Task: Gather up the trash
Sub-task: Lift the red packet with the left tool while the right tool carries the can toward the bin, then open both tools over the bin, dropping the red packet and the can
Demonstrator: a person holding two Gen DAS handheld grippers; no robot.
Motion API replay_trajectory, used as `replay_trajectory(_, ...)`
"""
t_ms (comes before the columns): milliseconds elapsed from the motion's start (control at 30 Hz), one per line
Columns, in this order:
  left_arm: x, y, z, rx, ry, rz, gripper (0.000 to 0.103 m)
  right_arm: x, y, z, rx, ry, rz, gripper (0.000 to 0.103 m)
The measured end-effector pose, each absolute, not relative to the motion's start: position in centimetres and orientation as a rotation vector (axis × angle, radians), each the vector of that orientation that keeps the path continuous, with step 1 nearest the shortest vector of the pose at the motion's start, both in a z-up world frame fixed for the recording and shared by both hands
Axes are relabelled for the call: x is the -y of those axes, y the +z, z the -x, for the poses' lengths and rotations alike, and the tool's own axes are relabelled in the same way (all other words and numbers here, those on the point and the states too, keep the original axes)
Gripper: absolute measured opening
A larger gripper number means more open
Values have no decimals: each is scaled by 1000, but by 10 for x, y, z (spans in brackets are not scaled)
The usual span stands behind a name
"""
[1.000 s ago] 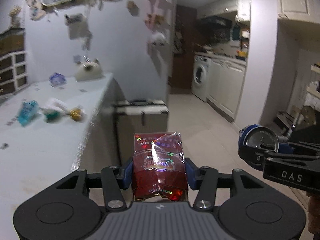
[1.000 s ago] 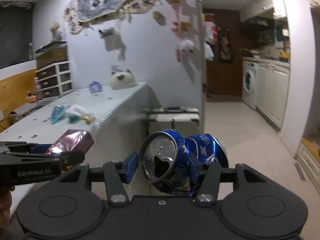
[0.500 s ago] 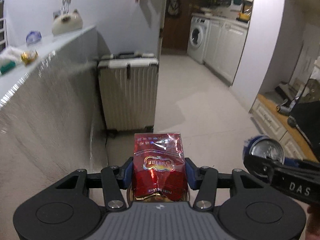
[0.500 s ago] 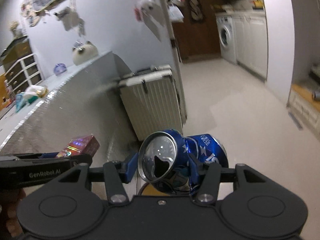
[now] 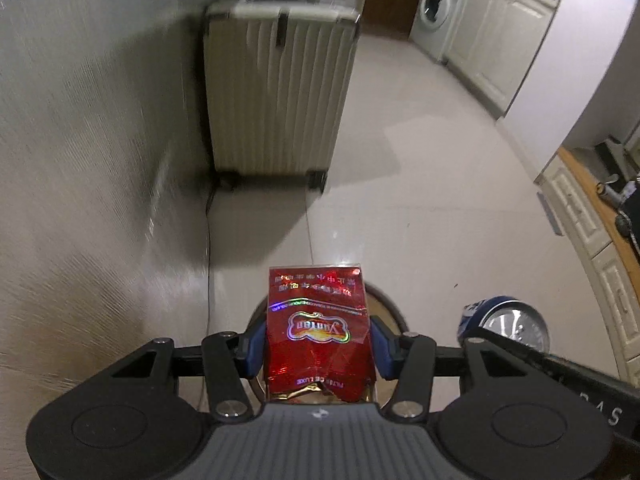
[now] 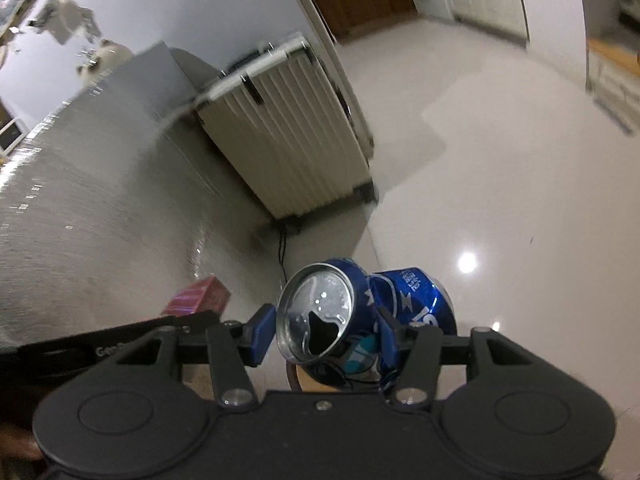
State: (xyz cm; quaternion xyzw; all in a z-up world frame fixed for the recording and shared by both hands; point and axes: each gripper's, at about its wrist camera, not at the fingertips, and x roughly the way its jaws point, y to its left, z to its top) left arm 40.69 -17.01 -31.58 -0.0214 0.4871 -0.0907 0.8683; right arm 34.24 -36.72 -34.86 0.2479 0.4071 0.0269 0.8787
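Observation:
My left gripper [image 5: 317, 344] is shut on a shiny red cigarette pack [image 5: 317, 320], held over the floor and over a round brown rim [image 5: 390, 308] that peeks out below it. My right gripper [image 6: 326, 330] is shut on a crushed blue drink can [image 6: 360, 316], open top facing the camera. The can also shows in the left wrist view [image 5: 506, 326] at lower right, and the red pack shows in the right wrist view [image 6: 198, 296] at lower left. The round rim shows below the can too [image 6: 291, 376].
A beige ribbed suitcase [image 5: 276, 92] stands against the grey counter side [image 5: 88, 160], with a thin cable [image 5: 208, 248] on the floor beside it. Pale tiled floor [image 5: 432, 184] spreads to the right. A washing machine [image 5: 438, 12] and white cabinets [image 5: 496, 44] line the far right.
Both grippers have dropped and tilted down from countertop level towards the floor, still holding the pack and the can. The countertop has left view; the round rim has appeared below.

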Motion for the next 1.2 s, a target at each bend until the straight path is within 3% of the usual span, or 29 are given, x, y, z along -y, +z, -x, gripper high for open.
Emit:
replay_trajectory(233, 163, -382, -438, -1122, -141, 38, 52, 372, -432, -375, -962, 47, -726, 54)
replay_trajectory(600, 149, -448, -460, -1247, -116, 58, 52, 353, -493, -420, -1079, 71, -846, 55)
replay_trajectory(633, 147, -453, -463, -1257, -117, 67, 52, 354, -500, -422, -1107, 48, -872, 57)
replay_trajectory(700, 146, -459, -467, -1267, -116, 78, 52, 357, -511, -426, -1158, 12, -921, 73)
replay_trajectory(733, 145, -463, -468, -1272, -114, 74, 52, 358, -514, -426, -1176, -4, -930, 77)
replay_trajectory(1200, 151, -470, -465, -1252, -173, 77, 53, 367, -515, -424, -1216, -58, -816, 77)
